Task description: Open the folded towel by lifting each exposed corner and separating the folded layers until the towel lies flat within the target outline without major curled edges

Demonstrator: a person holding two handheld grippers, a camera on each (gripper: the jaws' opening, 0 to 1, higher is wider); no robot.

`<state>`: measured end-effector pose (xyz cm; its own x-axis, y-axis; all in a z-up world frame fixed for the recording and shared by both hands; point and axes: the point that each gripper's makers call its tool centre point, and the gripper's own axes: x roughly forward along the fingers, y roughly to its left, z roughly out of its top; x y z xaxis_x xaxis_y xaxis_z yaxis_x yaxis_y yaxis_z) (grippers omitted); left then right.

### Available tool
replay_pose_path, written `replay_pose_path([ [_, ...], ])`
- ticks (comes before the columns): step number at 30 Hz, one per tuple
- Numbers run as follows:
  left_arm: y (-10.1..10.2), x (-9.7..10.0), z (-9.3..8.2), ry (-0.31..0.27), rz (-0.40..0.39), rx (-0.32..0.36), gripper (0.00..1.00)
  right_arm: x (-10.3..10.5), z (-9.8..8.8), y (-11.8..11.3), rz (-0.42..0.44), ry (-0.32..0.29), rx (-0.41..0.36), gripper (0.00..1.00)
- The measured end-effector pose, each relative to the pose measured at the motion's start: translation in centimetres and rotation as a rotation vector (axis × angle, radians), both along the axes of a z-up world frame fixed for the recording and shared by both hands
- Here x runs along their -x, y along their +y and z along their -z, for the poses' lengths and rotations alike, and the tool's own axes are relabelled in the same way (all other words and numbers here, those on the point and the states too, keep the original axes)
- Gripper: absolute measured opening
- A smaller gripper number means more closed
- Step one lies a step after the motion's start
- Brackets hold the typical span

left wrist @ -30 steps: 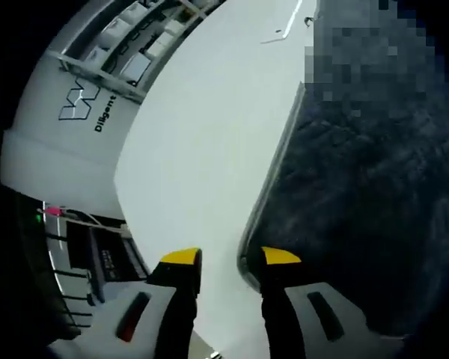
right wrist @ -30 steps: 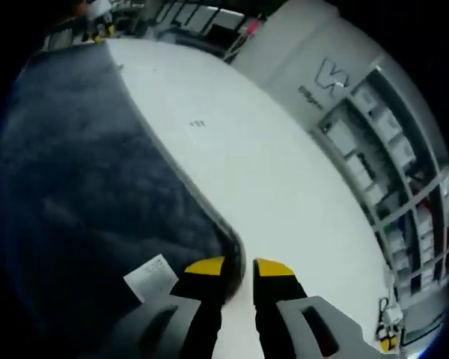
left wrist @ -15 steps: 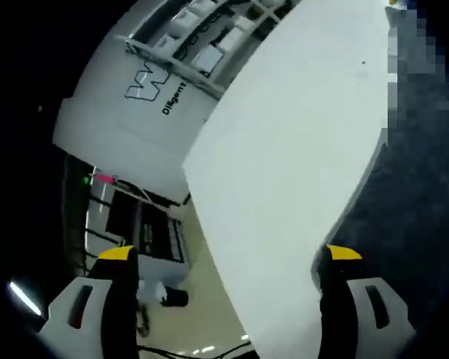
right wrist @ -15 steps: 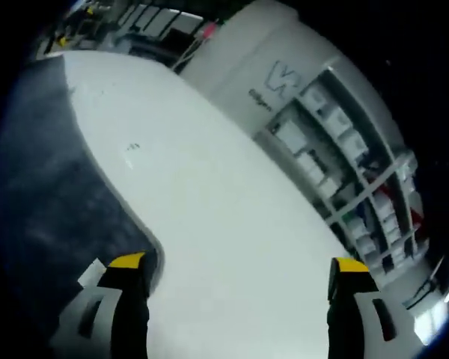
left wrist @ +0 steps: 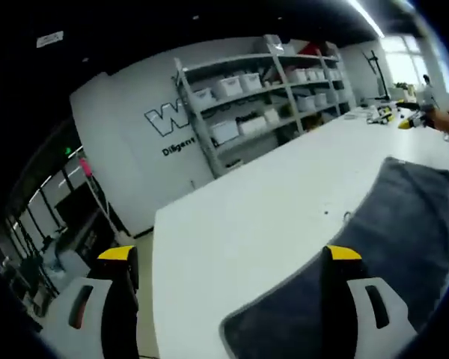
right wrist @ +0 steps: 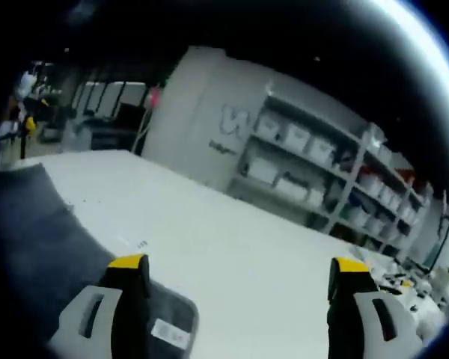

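Pulling back w/ both grippers: left gripper (left wrist: 228, 258) and right gripper (right wrist: 239, 265) now wide open, holding nothing, vs pinched on corners 1 s ago. Towel (left wrist: 389, 232) lies flat on table (left wrist: 239, 217), label (right wrist: 170, 333) showing. Looks near done; outline fit can't tell.

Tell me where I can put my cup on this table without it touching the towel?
The big bare patch is the white table between the dark towel and the table edge facing the shelves. In the right gripper view the table is also bare beyond the towel. The far end looks crowded with small items.
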<state>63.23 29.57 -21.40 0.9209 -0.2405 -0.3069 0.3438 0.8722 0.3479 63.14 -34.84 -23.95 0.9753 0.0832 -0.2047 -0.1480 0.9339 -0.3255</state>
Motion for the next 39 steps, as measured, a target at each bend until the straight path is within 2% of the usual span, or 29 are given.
replay_pose_path([
  [2, -0.2, 1.5, -1.0, -0.034, 0.006, 0.026, 1.0, 1.1, -0.9, 0.3, -0.005, -0.016, -0.011, 1.0],
  [4, -0.6, 2.9, -1.7, -0.063, 0.015, 0.049, 1.0, 4.1, -1.2, 1.7, -0.028, -0.045, -0.021, 1.0],
  [8, -1.5, 6.2, -2.5, -0.102, 0.042, 0.071, 1.0, 7.1, -2.5, 2.7, -0.05, -0.077, -0.048, 1.0],
  [10, -2.9, 8.4, -2.0, -0.087, 0.1, 0.068, 1.0, 8.8, -3.4, 3.4, -0.06, -0.099, -0.061, 1.0],
  [12, -3.2, 9.9, -1.7, -0.071, 0.1, 0.072, 1.0, 10.5, -3.9, 4.0, -0.068, -0.106, -0.052, 1.0],
  [15, -3.2, 11.5, -2.0, -0.094, 0.096, 0.06, 1.0, 13.0, -3.6, 5.3, -0.069, -0.096, -0.027, 1.0],
  [18, -3.6, 13.3, -2.2, -0.1, 0.107, 0.066, 1.0, 14.8, -3.5, 6.3, -0.09, -0.085, -0.046, 1.0],
  [26, -4.8, 18.2, -2.0, -0.121, 0.152, 0.156, 1.0, 20.3, -2.6, 8.2, -0.116, -0.087, -0.104, 1.0],
  [28, -4.9, 19.4, -1.7, -0.121, 0.158, 0.173, 1.0, 20.3, -2.3, 8.4, -0.118, -0.075, -0.101, 1.0],
  [30, -5.0, 20.3, -1.1, -0.109, 0.158, 0.179, 1.0, 21.3, -1.5, 8.8, -0.128, -0.054, -0.087, 1.0],
  [34, -4.9, 22.0, -0.3, -0.122, 0.141, 0.19, 1.0, 22.9, -1.1, 9.2, -0.155, -0.048, -0.111, 1.0],
  [39, -6.1, 24.5, 1.2, -0.106, 0.175, 0.197, 1.0, 25.1, 0.2, 10.5, -0.196, -0.025, -0.116, 1.0],
])
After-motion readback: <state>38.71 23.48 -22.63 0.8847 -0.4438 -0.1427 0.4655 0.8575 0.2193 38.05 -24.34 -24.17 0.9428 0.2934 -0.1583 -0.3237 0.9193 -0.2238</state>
